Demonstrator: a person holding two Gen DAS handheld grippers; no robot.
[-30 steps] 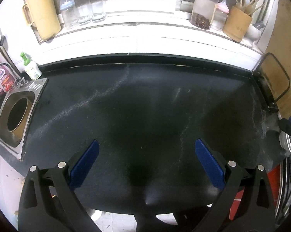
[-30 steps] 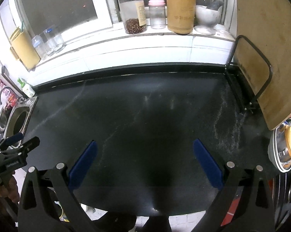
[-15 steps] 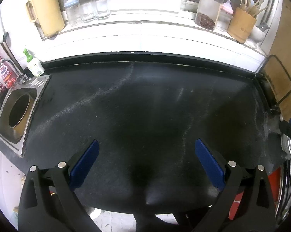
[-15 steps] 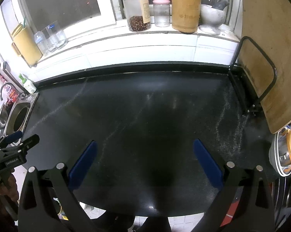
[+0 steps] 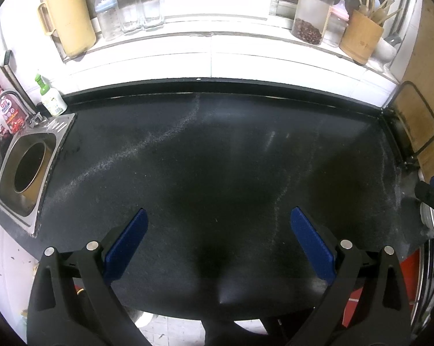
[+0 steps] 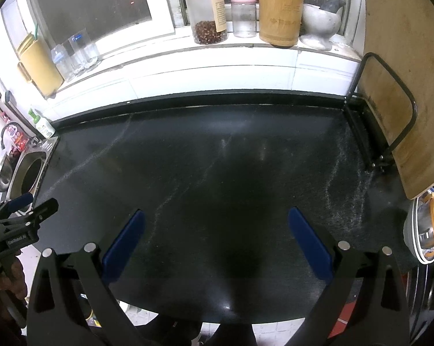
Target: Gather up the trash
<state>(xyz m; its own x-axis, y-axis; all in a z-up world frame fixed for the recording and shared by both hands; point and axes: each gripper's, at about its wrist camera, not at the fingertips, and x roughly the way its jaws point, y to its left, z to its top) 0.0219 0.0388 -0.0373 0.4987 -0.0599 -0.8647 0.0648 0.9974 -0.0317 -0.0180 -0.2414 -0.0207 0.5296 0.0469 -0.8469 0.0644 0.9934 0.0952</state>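
Left wrist view: the left gripper (image 5: 218,230) hangs over the near part of a black counter (image 5: 217,158) with its blue-padded fingers (image 5: 126,245) spread wide, holding nothing and touching nothing. No trash shows anywhere on the counter; only pale streaks mark its surface. At the left edge a steel sink (image 5: 23,170) is set into the counter, with a round dark opening in it. Behind the sink stands a green-capped bottle (image 5: 51,98). On the sill (image 5: 217,46) a tan jug (image 5: 68,17) stands at the left, beside it a baby bottle (image 5: 105,14) and two clear glasses (image 5: 140,7); whether they hold anything is unclear. Further right a clear jar (image 5: 310,11) has a layer of dark red-brown bits at the bottom. At the right edge the tip of the right gripper (image 5: 433,194) shows.

Right wrist view: the right gripper (image 6: 217,230) is likewise spread wide over the counter's near edge, empty and clear of everything. The left gripper (image 6: 18,219) appears at the far left, held by a hand (image 6: 3,274), near the sink (image 6: 26,173). On the sill the jar (image 6: 206,11) stands beside a pink-capped bottle (image 6: 243,11), then a bamboo holder (image 6: 280,14) with wooden utensils in it, then a grey mortar (image 6: 320,24) with a pestle in it. A cutting board (image 6: 398,72) leans upright in a black wire rack (image 6: 390,132) at the right. Below it sit stacked bowls (image 6: 424,230).
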